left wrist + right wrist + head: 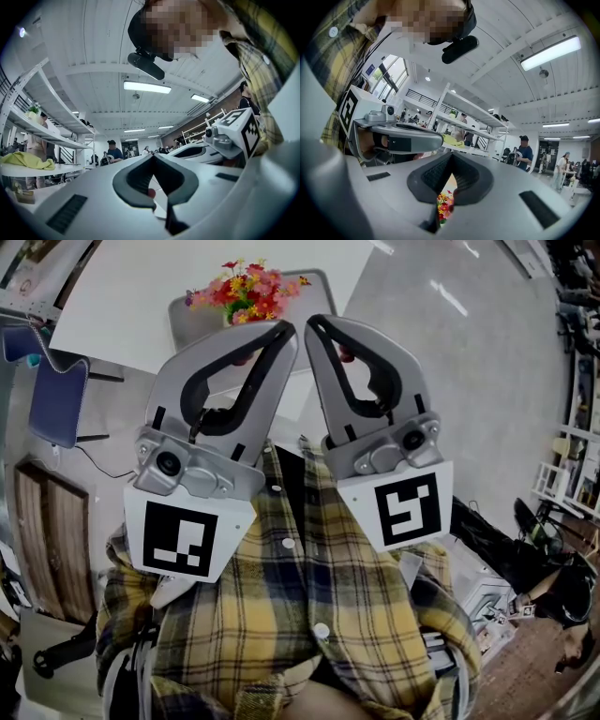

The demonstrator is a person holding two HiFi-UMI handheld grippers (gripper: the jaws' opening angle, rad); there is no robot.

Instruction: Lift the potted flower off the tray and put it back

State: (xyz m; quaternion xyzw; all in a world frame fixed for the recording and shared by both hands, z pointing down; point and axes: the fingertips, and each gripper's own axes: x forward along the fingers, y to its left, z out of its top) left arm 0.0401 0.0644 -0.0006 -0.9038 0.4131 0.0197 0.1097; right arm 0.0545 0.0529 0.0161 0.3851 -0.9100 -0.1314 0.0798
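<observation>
— Left side first?
— Noted at left: left gripper [289,329], clenched tip to tip, empty. Held up in front of a plaid shirt [281,615], pointing forward toward the surface [131,306].
— Confirmed from its own view?
— Confirmed. Jaws together, nothing between.
— Centre?
— Noted at centre: flower [246,289], upright on the tray [187,322], itself on the white surface. Beyond both sets of tips and apart from them. Lower part hidden behind the left gripper.
— Right side?
— Noted at right: right gripper [314,324], likewise clenched, nothing grasped. Just beside the left one, tips near each other, not touching. Blooms glimpsed through the slot under its closed tips in the right gripper view, well ahead, untouched.
— Task item lifted?
— Not lifted. Seated on the tray.
</observation>
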